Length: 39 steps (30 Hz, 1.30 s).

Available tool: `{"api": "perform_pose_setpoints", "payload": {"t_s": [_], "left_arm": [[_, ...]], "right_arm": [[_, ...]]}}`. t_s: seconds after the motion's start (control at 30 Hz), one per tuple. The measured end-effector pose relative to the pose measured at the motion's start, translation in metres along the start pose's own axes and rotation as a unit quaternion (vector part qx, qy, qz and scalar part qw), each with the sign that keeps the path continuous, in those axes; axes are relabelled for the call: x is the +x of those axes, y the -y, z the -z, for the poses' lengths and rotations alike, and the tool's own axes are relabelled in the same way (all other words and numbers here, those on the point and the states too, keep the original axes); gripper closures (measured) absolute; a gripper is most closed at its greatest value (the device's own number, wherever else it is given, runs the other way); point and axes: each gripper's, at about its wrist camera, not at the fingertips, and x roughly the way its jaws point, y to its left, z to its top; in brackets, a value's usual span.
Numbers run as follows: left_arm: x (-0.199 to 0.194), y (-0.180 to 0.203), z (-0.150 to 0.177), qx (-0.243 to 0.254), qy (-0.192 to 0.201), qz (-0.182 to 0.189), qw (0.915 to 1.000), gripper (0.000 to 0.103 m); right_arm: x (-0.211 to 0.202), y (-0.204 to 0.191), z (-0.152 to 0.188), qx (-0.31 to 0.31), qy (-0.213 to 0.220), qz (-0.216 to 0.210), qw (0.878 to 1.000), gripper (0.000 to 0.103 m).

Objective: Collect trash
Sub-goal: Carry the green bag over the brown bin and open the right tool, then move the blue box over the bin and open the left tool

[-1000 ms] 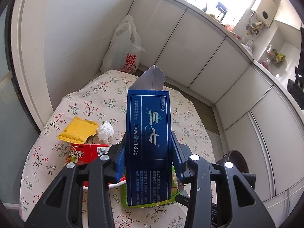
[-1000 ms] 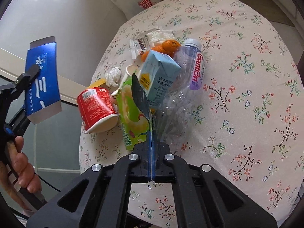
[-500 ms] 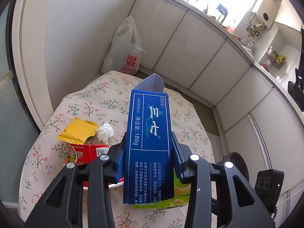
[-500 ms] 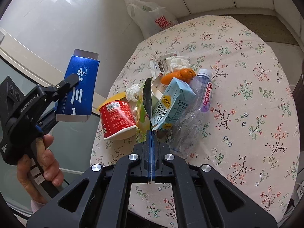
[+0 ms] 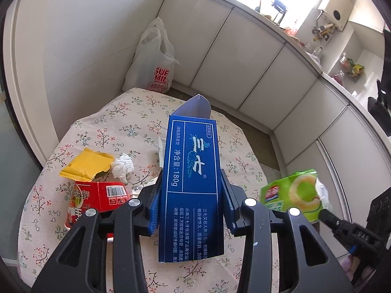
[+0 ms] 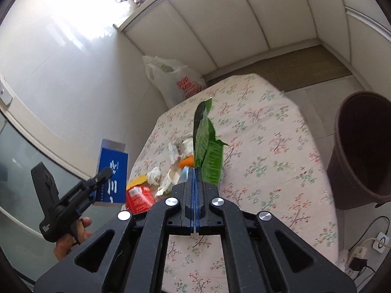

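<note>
We are standing over the round table (image 5: 102, 131) in its floral cloth, with a white plastic shopping bag (image 5: 154, 61) slumping on the floor at its far edge against the wall. Off the table's right side a dark brown waste bin (image 6: 361, 146) is standing on the floor, mouth open. Our left gripper (image 5: 190, 195) is holding a blue toothpaste box (image 5: 191, 180) upright above the near part of the table, its fingers pinching the box's two long sides and the top flap standing open. Our right gripper (image 6: 194, 180) is carrying a green snack bag (image 6: 207, 151) in the air over the table, its fingers pressed together on the bag's lower edge; in the left wrist view the bag is hanging at the right, off the table edge. Trash is lying on the left part of the cloth: a red paper cup (image 5: 95, 195) tipped on its side, a yellow wrapper (image 5: 85, 163) just beyond it, and a crumpled white tissue (image 5: 123, 167) beside the wrapper.
</note>
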Motion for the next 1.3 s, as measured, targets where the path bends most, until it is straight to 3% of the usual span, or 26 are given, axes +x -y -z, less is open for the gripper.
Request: {"api": "perform_pose_setpoints", "payload": {"t_s": [0.23,0.33,0.53,0.57,0.7,0.8,0.9,1.0,1.17,1.3], "left_arm": [[0.015,0.026,0.007,0.015,-0.011,0.013,0.9997,0.062],[0.023,0.042,0.011,0.026,-0.018,0.021,0.9993,0.062],[0.039,0.081,0.023,0.046,-0.033,0.045,0.9974,0.062],[0.042,0.088,0.026,0.05,-0.035,0.05,0.9969,0.062],[0.047,0.121,0.04,0.081,-0.036,0.068,0.9937,0.062],[0.053,0.148,0.051,0.106,-0.042,0.083,0.9899,0.062],[0.063,0.178,0.057,0.119,-0.053,0.099,0.9866,0.062],[0.076,0.21,0.061,0.122,-0.07,0.126,0.9821,0.062],[0.095,0.278,0.079,0.165,-0.092,0.164,0.9683,0.062],[0.113,0.323,0.097,0.185,-0.122,0.188,0.9568,0.062]], "right_arm": [[-0.066,0.063,-0.032,0.059,0.091,0.056,0.993,0.103],[-0.086,0.095,-0.038,0.083,0.12,0.099,0.984,0.103],[-0.093,0.155,-0.047,0.129,0.118,0.152,0.973,0.1],[-0.093,0.164,-0.047,0.138,0.117,0.159,0.971,0.095],[-0.109,0.191,-0.047,0.177,0.136,0.18,0.958,0.033],[-0.134,0.201,-0.044,0.2,0.184,0.22,0.937,0.011],[-0.156,0.21,-0.038,0.209,0.217,0.303,0.904,0.008],[-0.17,0.227,-0.033,0.229,0.215,0.353,0.881,0.007],[-0.19,0.261,-0.017,0.316,0.223,0.32,0.865,0.007],[-0.205,0.275,-0.011,0.352,0.241,0.308,0.85,0.007]]}}
